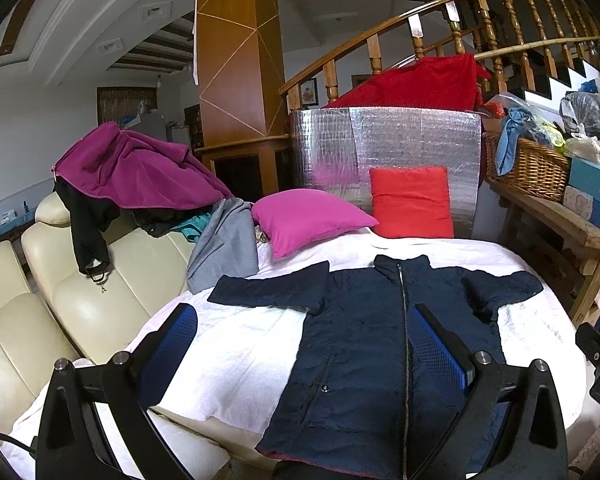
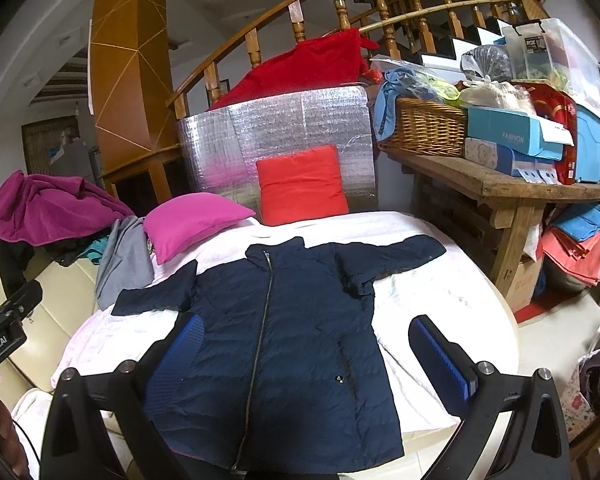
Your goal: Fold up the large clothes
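A navy quilted jacket (image 1: 360, 344) (image 2: 284, 344) lies flat and zipped on a white cloth (image 1: 236, 356) (image 2: 420, 300) over a round table, collar at the far side, both sleeves spread outward. My left gripper (image 1: 300, 320) hovers open above the jacket's near left part, with its blue pads (image 1: 432, 348) wide apart and nothing between them. My right gripper (image 2: 306, 330) hangs open over the jacket's near right half. Part of the left gripper's body (image 2: 4, 328) shows at the left edge of the right wrist view.
A pink cushion (image 1: 308, 216) and a red cushion (image 1: 412, 202) sit at the table's far side before a silver foil panel (image 1: 384, 144). A cream sofa (image 1: 60, 304) at left carries a purple garment (image 1: 132, 168) and a grey one (image 1: 228, 248). A cluttered wooden bench (image 2: 500, 188) with a wicker basket (image 2: 424, 128) stands at right.
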`<state>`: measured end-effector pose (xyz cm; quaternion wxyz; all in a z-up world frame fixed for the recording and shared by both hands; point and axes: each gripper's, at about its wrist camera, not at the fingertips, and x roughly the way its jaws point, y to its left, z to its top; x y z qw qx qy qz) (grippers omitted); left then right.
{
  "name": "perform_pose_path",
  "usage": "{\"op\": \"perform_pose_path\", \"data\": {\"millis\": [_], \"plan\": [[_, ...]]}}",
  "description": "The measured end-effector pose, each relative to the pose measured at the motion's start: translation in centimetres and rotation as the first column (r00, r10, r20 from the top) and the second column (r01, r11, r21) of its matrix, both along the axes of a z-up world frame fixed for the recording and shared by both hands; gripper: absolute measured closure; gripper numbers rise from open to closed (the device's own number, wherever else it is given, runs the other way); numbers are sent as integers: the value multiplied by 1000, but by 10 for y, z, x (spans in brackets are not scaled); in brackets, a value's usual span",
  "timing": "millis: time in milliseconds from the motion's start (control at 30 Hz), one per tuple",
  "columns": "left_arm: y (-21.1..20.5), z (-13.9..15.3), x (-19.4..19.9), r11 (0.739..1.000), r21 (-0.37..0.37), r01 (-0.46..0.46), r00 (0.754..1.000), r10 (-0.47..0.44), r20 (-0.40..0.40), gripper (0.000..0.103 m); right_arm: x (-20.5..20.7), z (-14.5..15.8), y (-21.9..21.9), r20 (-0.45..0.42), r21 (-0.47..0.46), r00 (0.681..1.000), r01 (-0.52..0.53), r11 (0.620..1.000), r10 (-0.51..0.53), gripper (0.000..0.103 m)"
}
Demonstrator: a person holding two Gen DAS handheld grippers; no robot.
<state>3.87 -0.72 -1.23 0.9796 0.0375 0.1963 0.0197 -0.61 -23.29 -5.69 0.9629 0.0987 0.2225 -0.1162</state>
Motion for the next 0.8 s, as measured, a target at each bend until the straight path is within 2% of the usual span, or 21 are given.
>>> {"op": "perform_pose_path", "data": {"millis": [500,700,800], "plan": [[-15,-15,49,999,33,-18,998,20,-64,0,48,-9,-38,-37,38,999,22,999,-21,0],[-30,-36,97,999,44,-6,993,11,-115,0,88,-19,-79,-71,77,995,74,994,-68,0],[-38,-66,143,999,26,28,979,-22,-203,0,112,-29,-110,-84,108,993,89,990,-80,0]]}}
